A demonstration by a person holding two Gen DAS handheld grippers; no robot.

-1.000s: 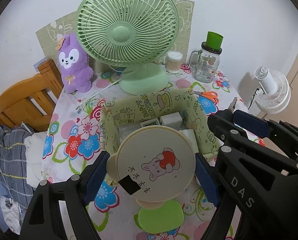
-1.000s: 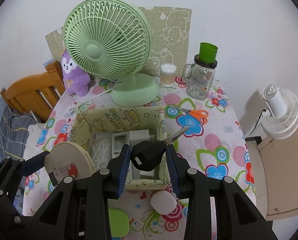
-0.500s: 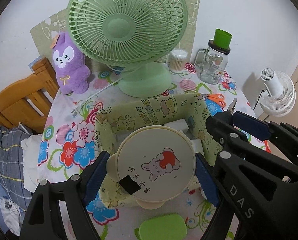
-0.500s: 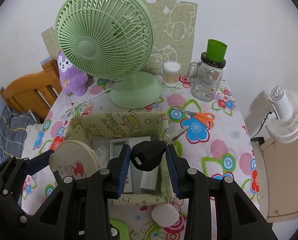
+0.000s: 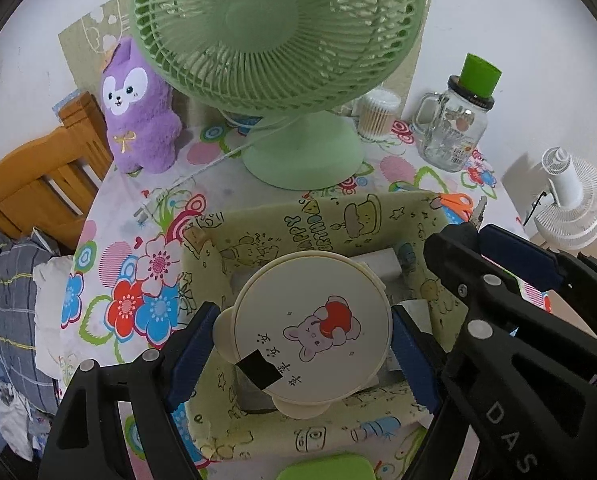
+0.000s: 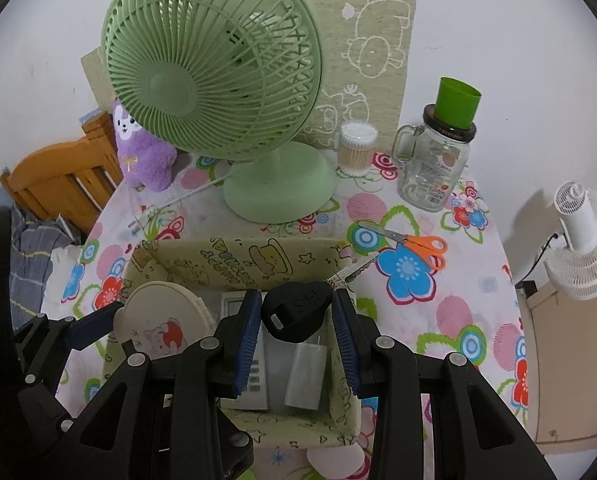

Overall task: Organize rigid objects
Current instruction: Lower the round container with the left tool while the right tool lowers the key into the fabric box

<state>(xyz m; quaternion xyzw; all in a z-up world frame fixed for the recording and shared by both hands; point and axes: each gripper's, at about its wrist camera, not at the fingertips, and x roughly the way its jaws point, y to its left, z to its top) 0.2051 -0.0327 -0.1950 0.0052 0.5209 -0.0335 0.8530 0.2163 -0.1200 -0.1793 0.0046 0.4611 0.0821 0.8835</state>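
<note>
Round cream compact mirror [image 5: 312, 334] clamped flat-face-up between the blue pads of the left gripper [image 5: 302, 344], printed rabbit lid toward the camera, small hinge tab at the near edge, a black tape patch on the lower left of the lid; held over the left half of the fabric storage box [image 5: 258, 232]; jaws spread wide to span its full width. Black-headed key [image 6: 298, 308] pinched at the head by the right gripper [image 6: 296, 320], jaws nearly together; long axis running from the head up and right, silver blade [image 6: 354, 272] pointing over the right rim of the box toward the orange-handled scissors [image 6: 422, 248]. Both grippers angled steeply down over the box, side by side, left one seen at the left edge of the right wrist view. Inside the box: a white remote-like device with a screen [image 6: 250, 360] and a white adapter block [image 6: 304, 372] lying on the floor, long axes running near to far. Box on the floral table [image 6: 458, 320]; beyond it a green desk fan [image 6: 214, 80], a purple plush toy [image 5: 138, 116], a tub of cotton swabs [image 6: 356, 146] and a glass mug jar with a green cup on top [image 6: 438, 160]; a green case [image 5: 326, 468] at the near edge of the table, only partly visible.
</note>
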